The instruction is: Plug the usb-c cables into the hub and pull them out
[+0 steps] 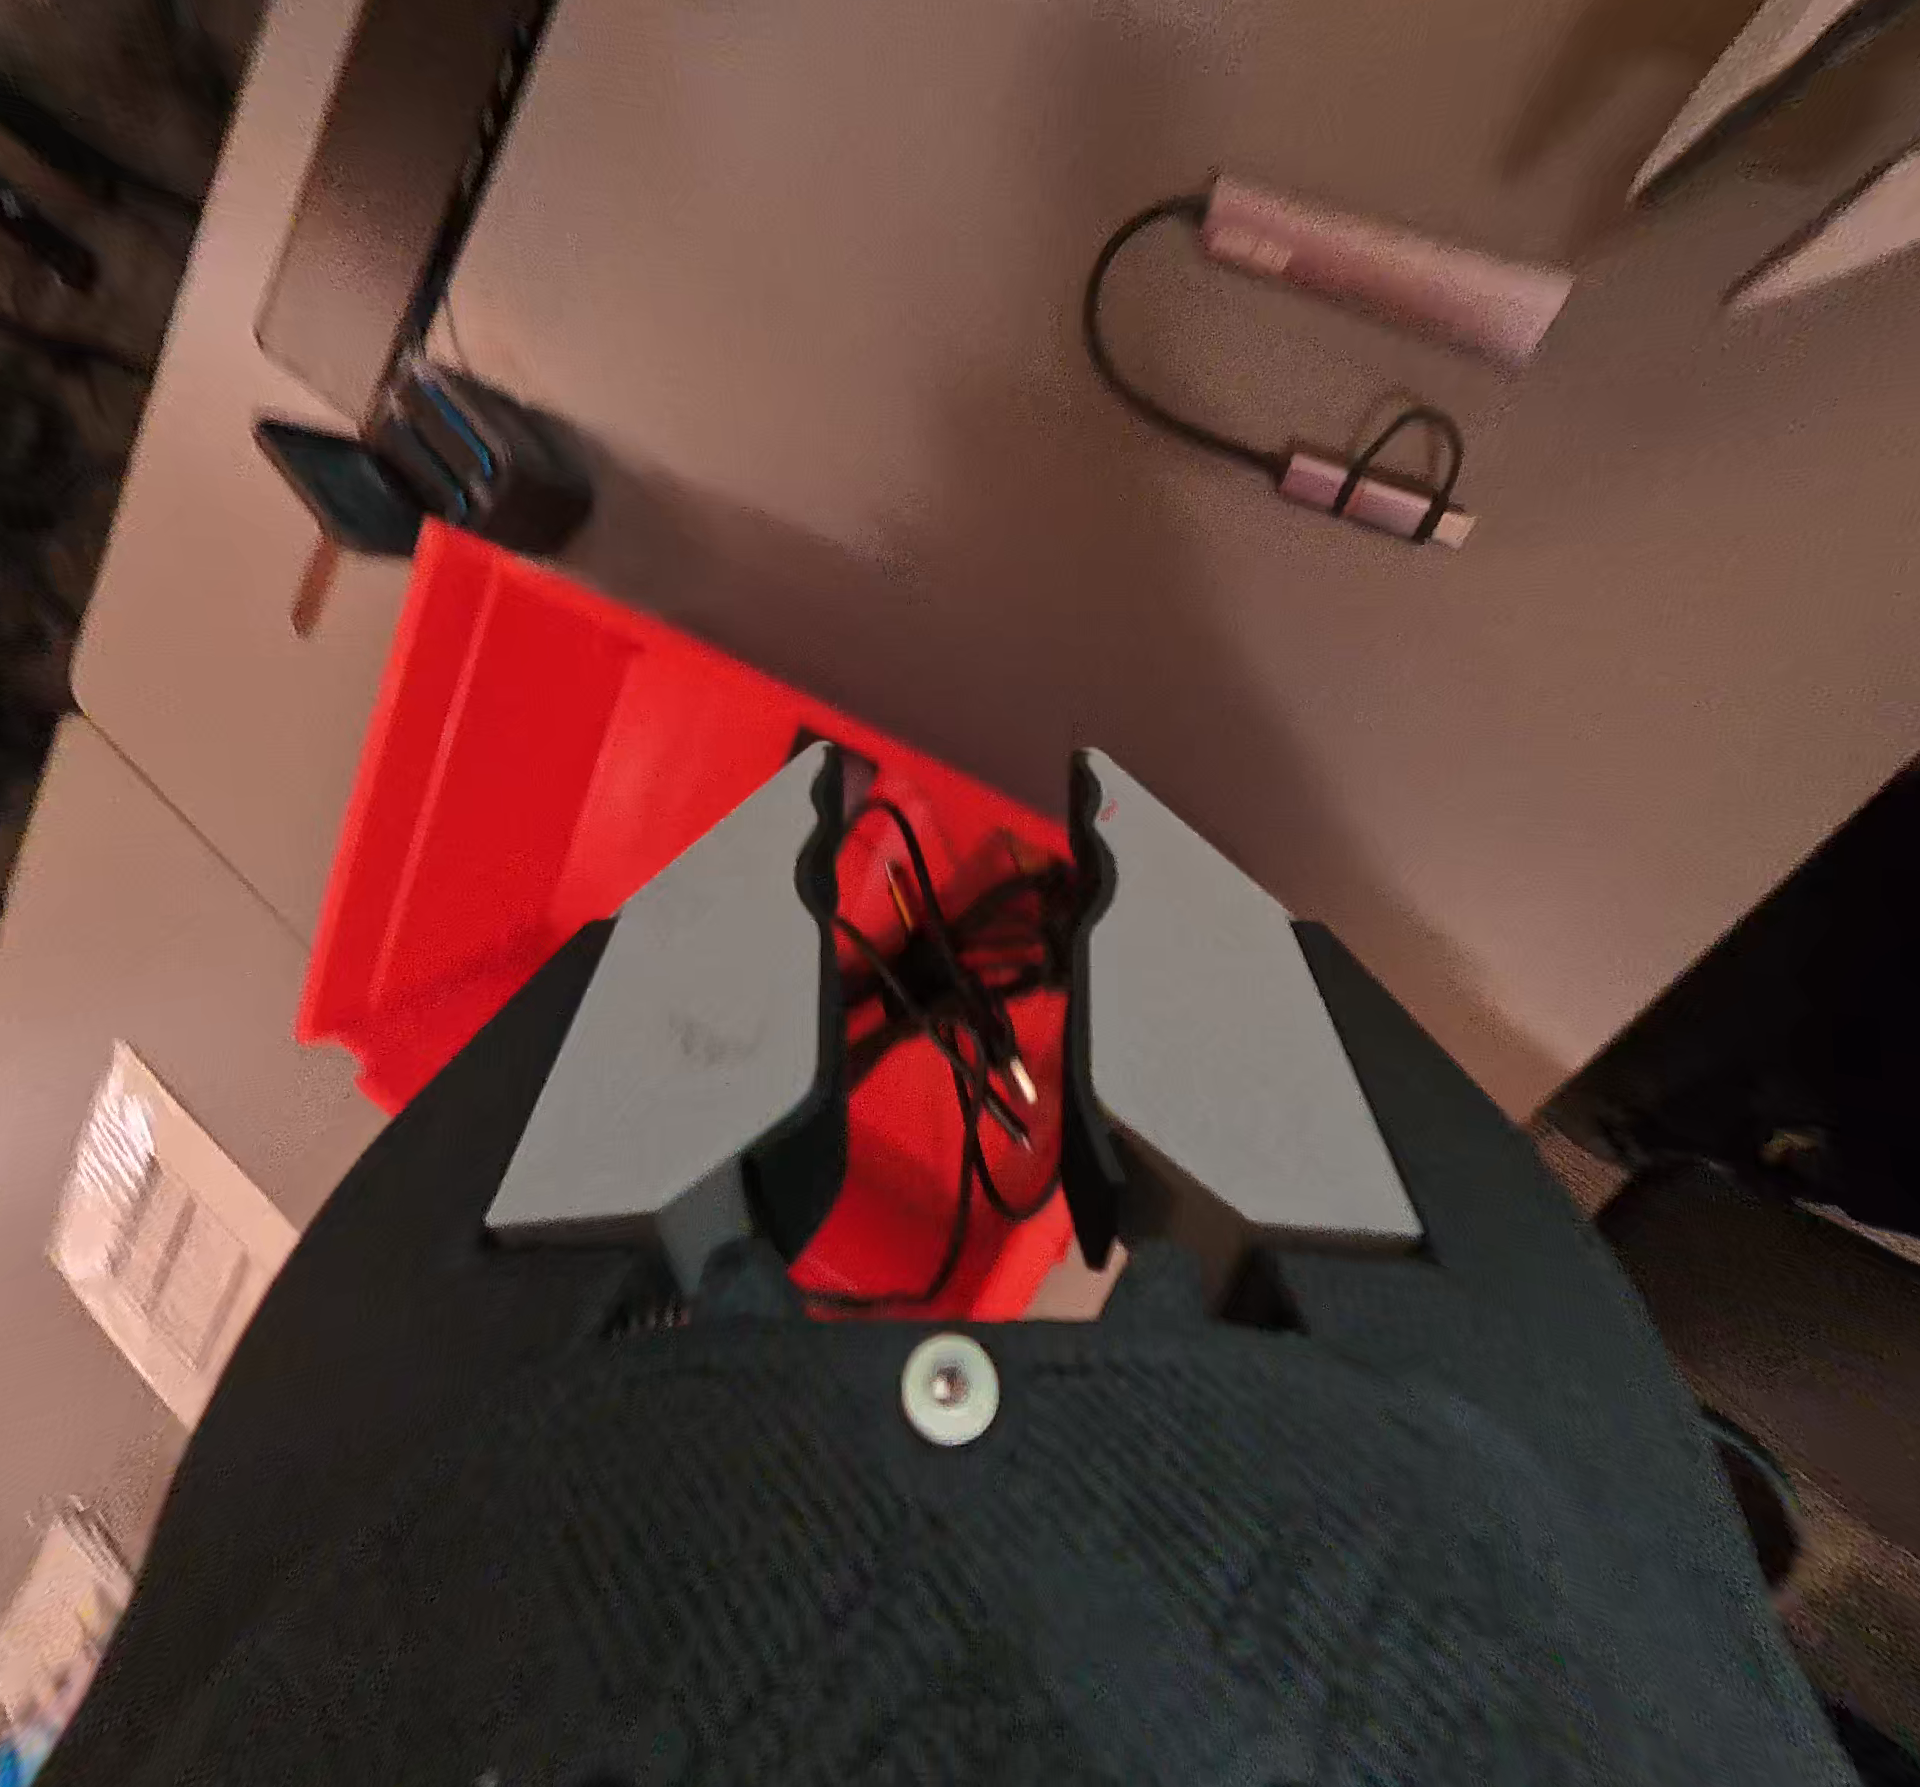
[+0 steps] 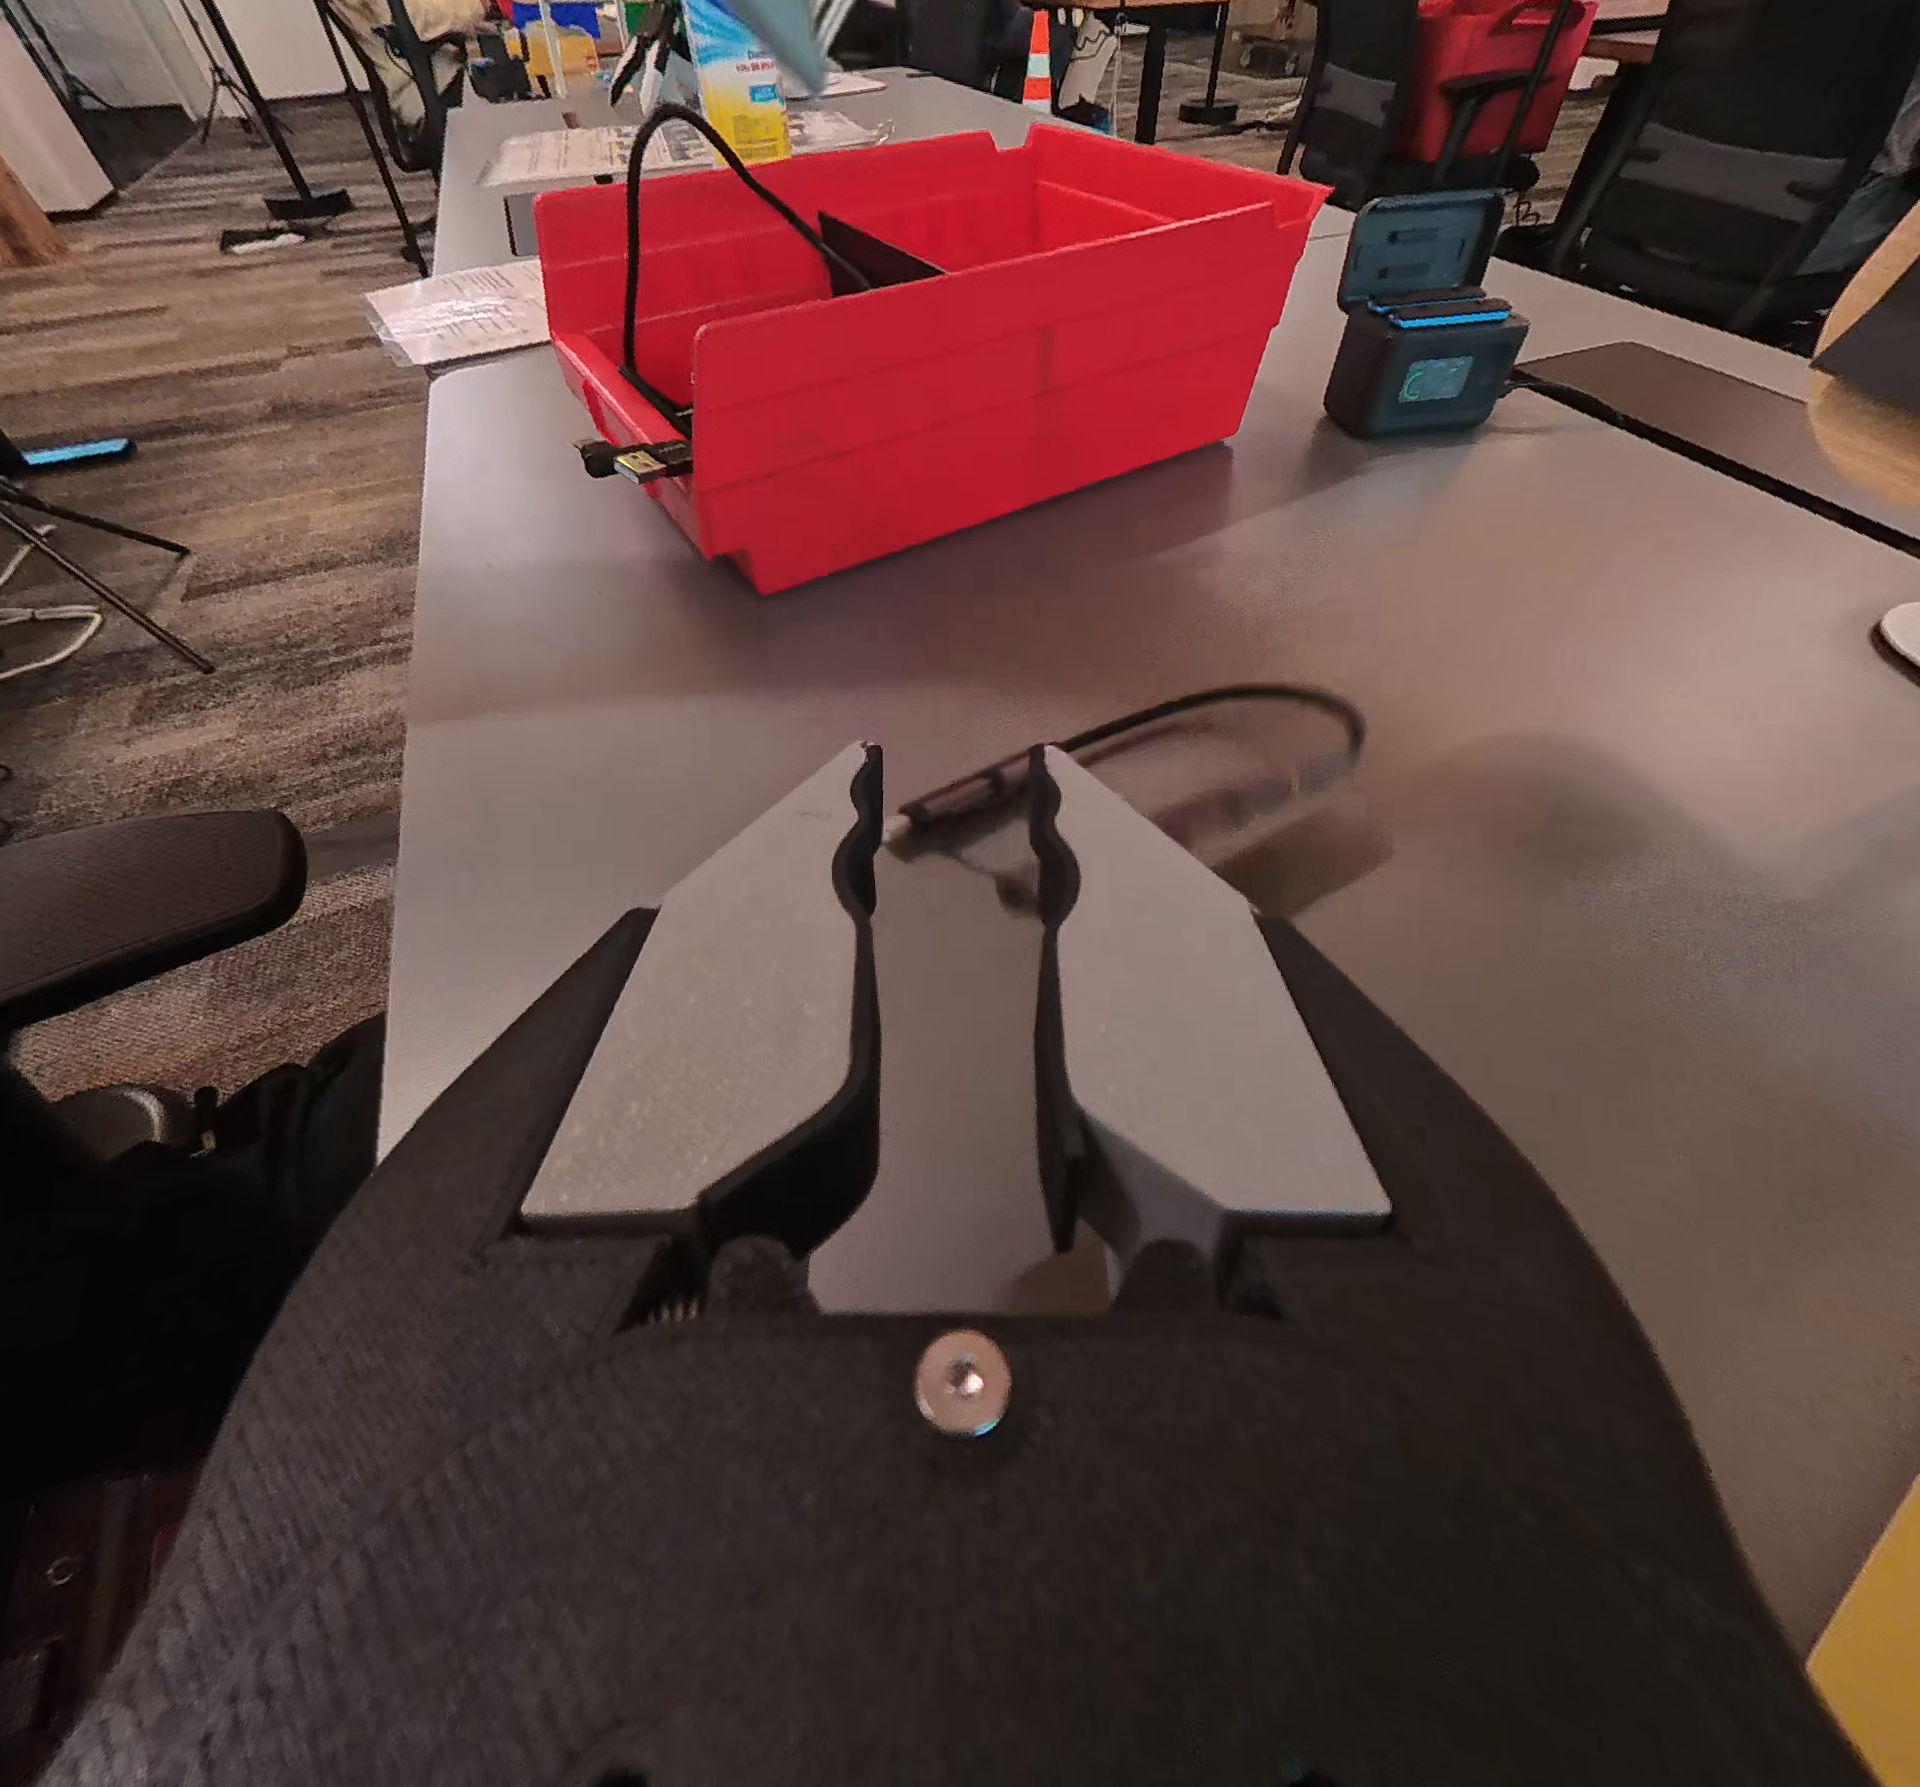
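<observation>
Your left gripper hangs wide open, empty, over tangled black cables in the red plastic bin. Your right gripper, part open, holds nothing; the pinkish metal hub lies on the grey table.

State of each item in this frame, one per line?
Left gripper: open, above the bin, empty.
Right gripper: open, empty, low over the table.
Hub: on the table, nothing plugged in.
Cables: tangled in the red bin.
Charger case: lid open.

Grey tabletop is carrying a red bin, a hub with its cable, a dark charger case, and papers.
</observation>
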`<state>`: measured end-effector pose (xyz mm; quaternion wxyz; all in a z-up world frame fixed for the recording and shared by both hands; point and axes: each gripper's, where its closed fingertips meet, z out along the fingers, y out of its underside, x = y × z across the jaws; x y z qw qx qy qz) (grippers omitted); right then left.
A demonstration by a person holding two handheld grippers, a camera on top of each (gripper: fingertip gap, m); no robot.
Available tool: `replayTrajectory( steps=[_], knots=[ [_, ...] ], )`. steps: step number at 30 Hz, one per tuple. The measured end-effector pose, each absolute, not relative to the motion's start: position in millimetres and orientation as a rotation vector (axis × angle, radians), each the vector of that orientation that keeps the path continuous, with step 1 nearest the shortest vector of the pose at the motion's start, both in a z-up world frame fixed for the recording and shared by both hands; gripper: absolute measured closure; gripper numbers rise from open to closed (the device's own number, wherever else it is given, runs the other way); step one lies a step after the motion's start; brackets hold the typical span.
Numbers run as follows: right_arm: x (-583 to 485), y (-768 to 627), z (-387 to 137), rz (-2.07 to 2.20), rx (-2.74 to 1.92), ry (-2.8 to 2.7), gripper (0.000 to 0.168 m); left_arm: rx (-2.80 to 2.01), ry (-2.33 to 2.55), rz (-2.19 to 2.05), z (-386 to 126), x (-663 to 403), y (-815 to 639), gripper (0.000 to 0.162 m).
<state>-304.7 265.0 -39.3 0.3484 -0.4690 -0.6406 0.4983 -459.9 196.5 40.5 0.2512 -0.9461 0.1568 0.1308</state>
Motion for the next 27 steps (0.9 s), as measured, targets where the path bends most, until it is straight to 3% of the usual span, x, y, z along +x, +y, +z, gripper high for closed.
replayTrajectory(
  steps=[10,17,20,22,27],
  knots=[
    [-305,265,-40,1.291,-1.219,-1.664,0.143,-2.710,0.156,0.225,-18,-485,111,0.131],
    [-305,267,-41,1.286,-1.230,-1.662,0.144,-2.780,0.026,0.205,-51,-506,113,0.125],
    [-304,266,-41,1.289,-1.228,-1.667,0.144,-2.803,-0.045,0.127,-61,-509,117,0.142],
    [-305,264,-43,1.281,-1.225,-1.680,0.144,-2.769,-0.073,0.123,-60,-512,124,0.145],
    [-304,262,-42,1.286,-1.214,-1.687,0.144,-2.796,0.016,0.138,-62,-498,125,0.130]
  ],
)
